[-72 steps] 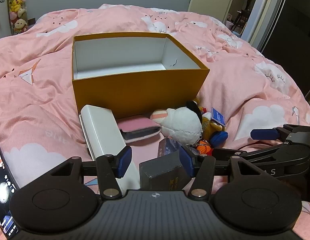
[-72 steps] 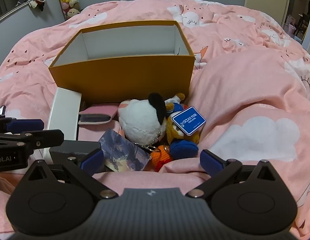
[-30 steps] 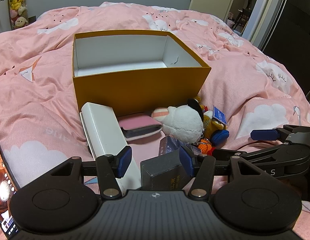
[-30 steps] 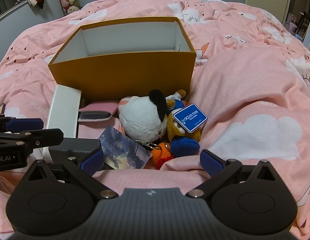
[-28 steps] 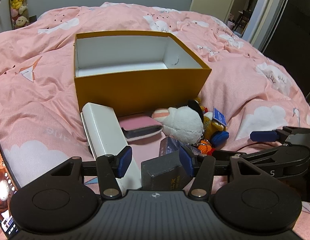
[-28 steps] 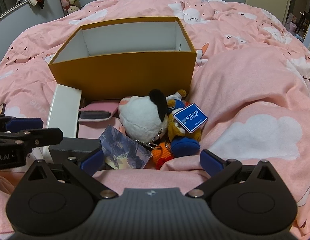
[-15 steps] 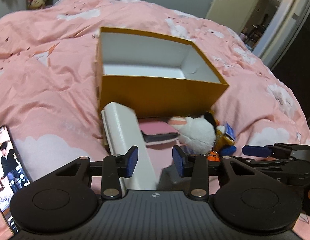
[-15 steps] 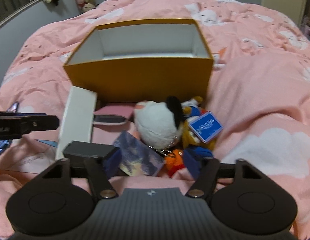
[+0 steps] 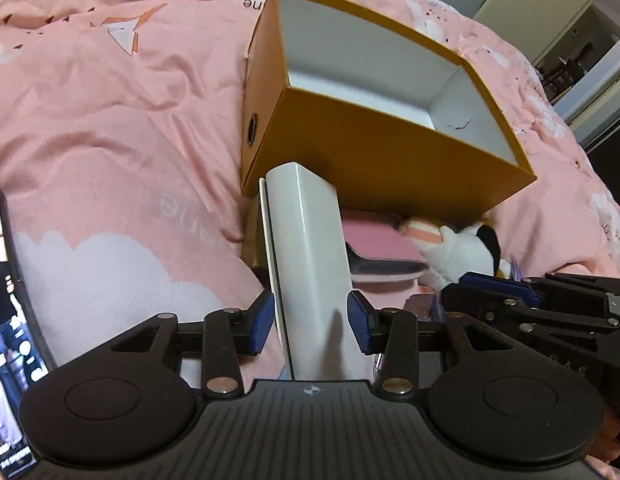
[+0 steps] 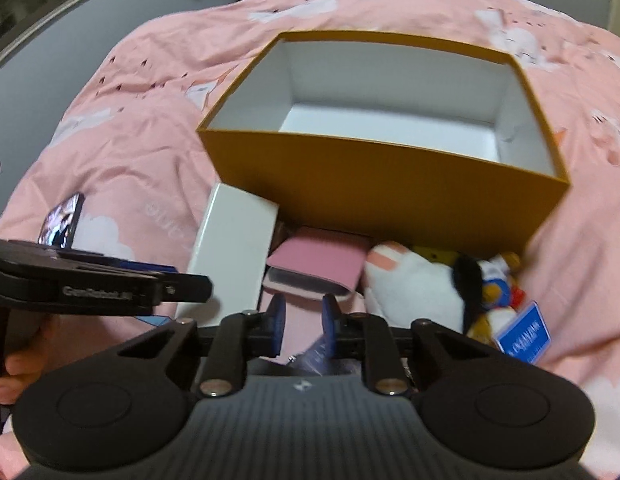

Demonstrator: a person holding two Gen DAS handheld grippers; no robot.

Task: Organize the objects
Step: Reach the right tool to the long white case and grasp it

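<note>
A long white box [image 9: 310,264] lies on the pink bedding in front of the open orange box [image 9: 389,160]. My left gripper [image 9: 310,320] has its blue pads against both sides of the white box's near end, though its jaws are opening slightly. In the right wrist view the left gripper [image 10: 190,276] reaches in beside the white box [image 10: 234,248]. My right gripper [image 10: 304,320] is closing, with a narrow gap that shows only pink bedding. A purple picture card [image 10: 315,354] sits just under its right finger. Ahead lie a pink case [image 10: 321,264] and a white plush [image 10: 413,288].
The orange box [image 10: 369,184] holds nothing that I can see. A lit phone [image 9: 6,300] lies on the bedding at the left. Small plush keychains with a blue tag [image 10: 525,336] crowd the right. A person's hand [image 10: 14,364] holds the left gripper. A doorway is at the far right.
The left gripper shifted left from the dark box onto the white box and narrowed around it. The right gripper moved left and forward, and its jaws went from wide to nearly shut.
</note>
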